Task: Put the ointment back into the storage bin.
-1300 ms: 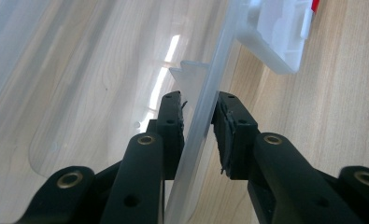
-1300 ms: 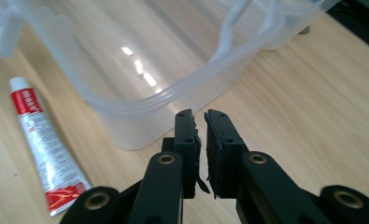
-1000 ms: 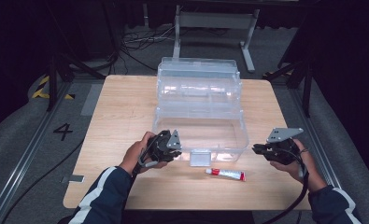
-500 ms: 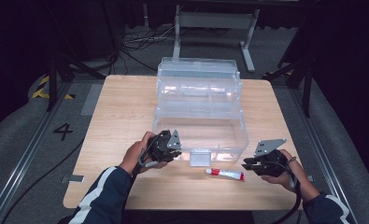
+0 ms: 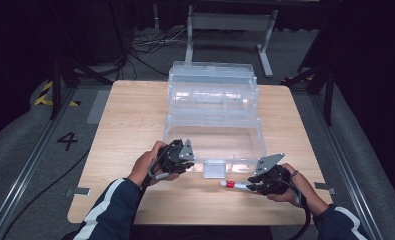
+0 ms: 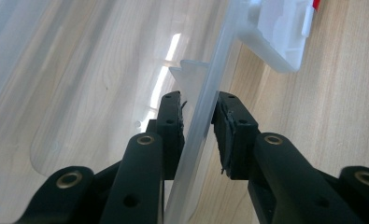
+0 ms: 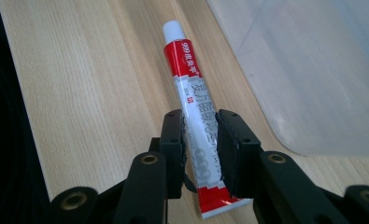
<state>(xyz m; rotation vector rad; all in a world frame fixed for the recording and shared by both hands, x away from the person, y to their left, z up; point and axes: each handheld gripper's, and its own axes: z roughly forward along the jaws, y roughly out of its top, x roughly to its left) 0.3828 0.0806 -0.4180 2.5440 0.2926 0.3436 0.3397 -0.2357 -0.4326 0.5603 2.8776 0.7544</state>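
A red and white tube (image 5: 233, 184) (image 7: 190, 74) with a white cap lies on the wooden table (image 5: 125, 115) just in front of a clear plastic box (image 5: 212, 100). My right gripper (image 5: 249, 186) (image 7: 201, 116) straddles the tube's tail end. Its jaws have just been opening, and the tube rests on the table between them, close to both pads. My left gripper (image 5: 186, 159) (image 6: 198, 100) is shut on the box's thin front wall (image 6: 205, 116), left of the white latch (image 5: 214, 169) (image 6: 278, 28).
The box's clear lid stands up behind it at the table's far side. A metal frame and cables lie on the floor beyond the table. Bare wood stretches left of the box and along the front edge.
My right gripper has moved left and down from the table's right side to the tube, and its jaws now stand around it. The left gripper has stayed on the box wall.
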